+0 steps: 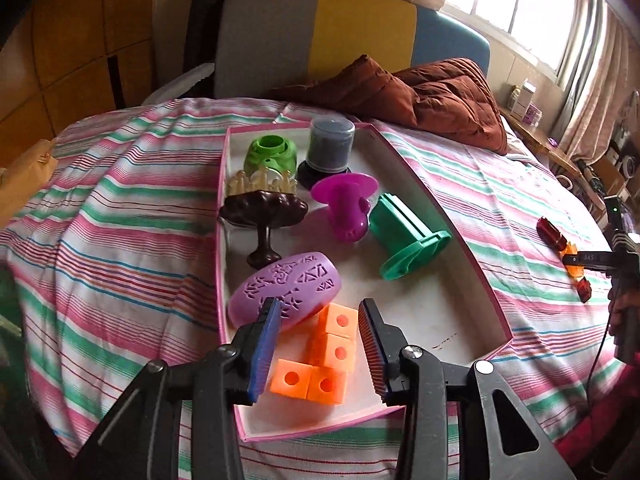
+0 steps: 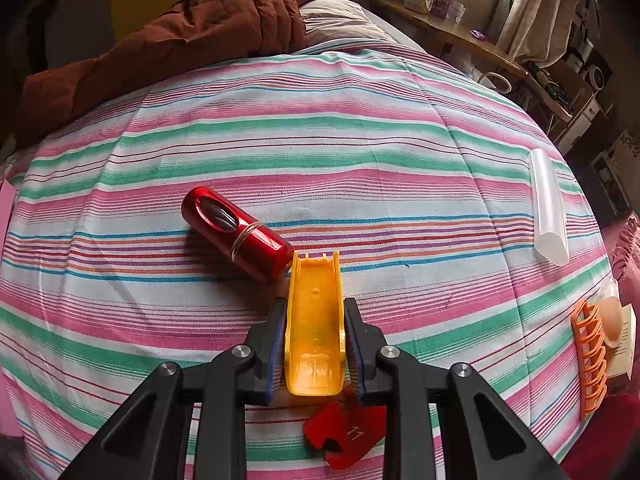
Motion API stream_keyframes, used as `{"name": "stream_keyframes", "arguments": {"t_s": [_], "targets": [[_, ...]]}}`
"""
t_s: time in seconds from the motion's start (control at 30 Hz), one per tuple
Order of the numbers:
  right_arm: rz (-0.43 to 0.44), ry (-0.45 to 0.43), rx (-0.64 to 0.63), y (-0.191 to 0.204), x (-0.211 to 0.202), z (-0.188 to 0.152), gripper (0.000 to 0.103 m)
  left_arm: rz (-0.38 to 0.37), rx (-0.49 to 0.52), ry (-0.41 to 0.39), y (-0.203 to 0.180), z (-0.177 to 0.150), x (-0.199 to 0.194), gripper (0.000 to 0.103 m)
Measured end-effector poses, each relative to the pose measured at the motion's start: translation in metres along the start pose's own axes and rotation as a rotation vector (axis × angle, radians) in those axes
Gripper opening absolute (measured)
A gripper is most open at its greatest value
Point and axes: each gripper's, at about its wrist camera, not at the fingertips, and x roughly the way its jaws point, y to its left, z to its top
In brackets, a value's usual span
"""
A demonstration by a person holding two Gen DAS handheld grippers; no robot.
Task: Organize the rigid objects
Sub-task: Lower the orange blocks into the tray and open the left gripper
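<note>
Pick step in hand: right gripper (image 2: 314, 344) jaws closed on the yellow channel piece (image 2: 315, 328), low over the bedspread just beside the red cylinder (image 2: 236, 234); left gripper (image 1: 318, 344) gapes empty above the tray's (image 1: 460, 248) orange cubes (image 1: 320, 356); next, I'd judge, carry it trayward.

You've got a bed with a striped sheet (image 1: 120, 208) in pink, green and white running under everything. A rumpled brown quilt (image 1: 440, 96) is heaped at its far end, against a headboard (image 1: 320, 36) panelled in grey, yellow and blue. Off to your right there's a bright window (image 1: 516, 0) with pale curtains (image 1: 592, 76), and beneath it a wooden shelf (image 2: 448, 28) carrying small boxes.
</note>
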Motion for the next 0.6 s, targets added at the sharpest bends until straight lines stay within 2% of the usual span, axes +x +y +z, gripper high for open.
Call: {"name": "stream_keyframes", "arguments": {"t_s": [0.13, 0.37, 0.6], "targets": [[0.006, 0.003, -0.013, 0.002, -0.001, -0.001, 0.026, -0.014, -0.018, 0.002, -0.004, 0.002, -0.004, 0.041], [0.028, 0.025, -0.054, 0.015, -0.005, -0.007, 0.026, -0.03, 0.006, -0.01, -0.022, 0.004, -0.01, 0.042], [0.155, 0.051, -0.072, 0.035, -0.02, -0.02, 0.026, -0.033, 0.016, -0.027, -0.027, 0.003, -0.016, 0.042]]}}
